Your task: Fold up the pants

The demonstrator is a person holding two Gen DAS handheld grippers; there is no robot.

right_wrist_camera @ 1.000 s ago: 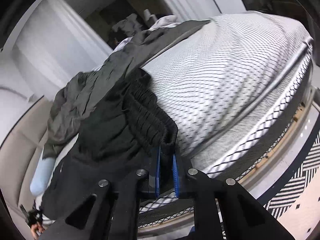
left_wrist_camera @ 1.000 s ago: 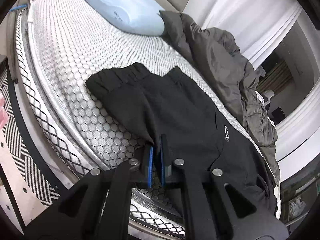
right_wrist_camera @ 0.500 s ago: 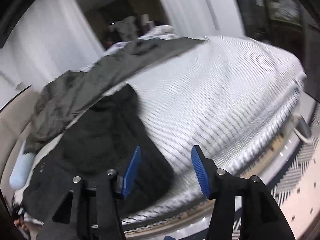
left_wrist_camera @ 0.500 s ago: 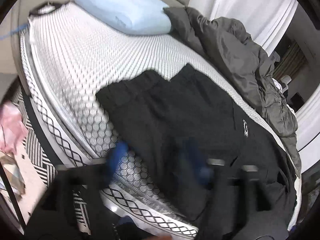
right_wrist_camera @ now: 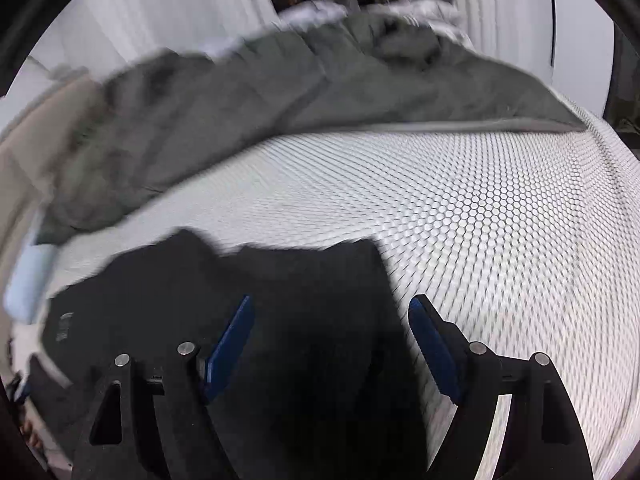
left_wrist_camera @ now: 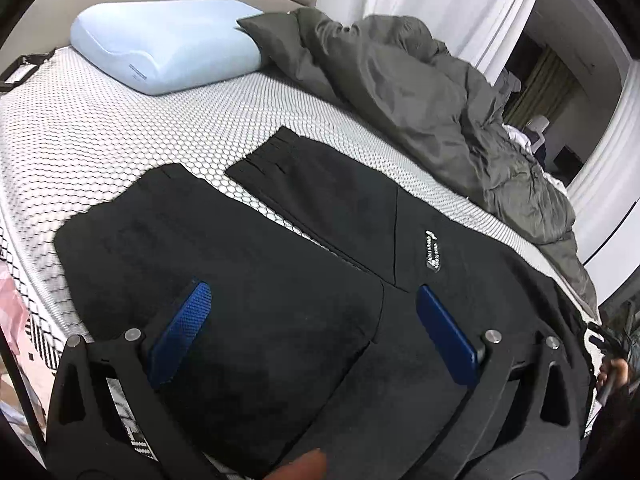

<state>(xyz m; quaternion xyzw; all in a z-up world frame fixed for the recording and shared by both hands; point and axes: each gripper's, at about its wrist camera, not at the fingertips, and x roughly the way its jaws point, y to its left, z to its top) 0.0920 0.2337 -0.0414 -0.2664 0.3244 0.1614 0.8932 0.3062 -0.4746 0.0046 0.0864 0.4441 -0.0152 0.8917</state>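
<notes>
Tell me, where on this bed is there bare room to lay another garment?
Bare mattress lies between the blue pillow and the black pants, and a wide stretch lies beyond the pants, below the grey duvet. The duvet side is crowded.

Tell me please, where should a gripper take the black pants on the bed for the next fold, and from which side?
Probably at the leg cuffs, coming from the pillow end. The black pants lie flat with both legs spread apart, and each cuff is a free straight edge on the mattress, easy to pinch. Both grippers, left gripper and right gripper, are opening with nothing clamped.
</notes>
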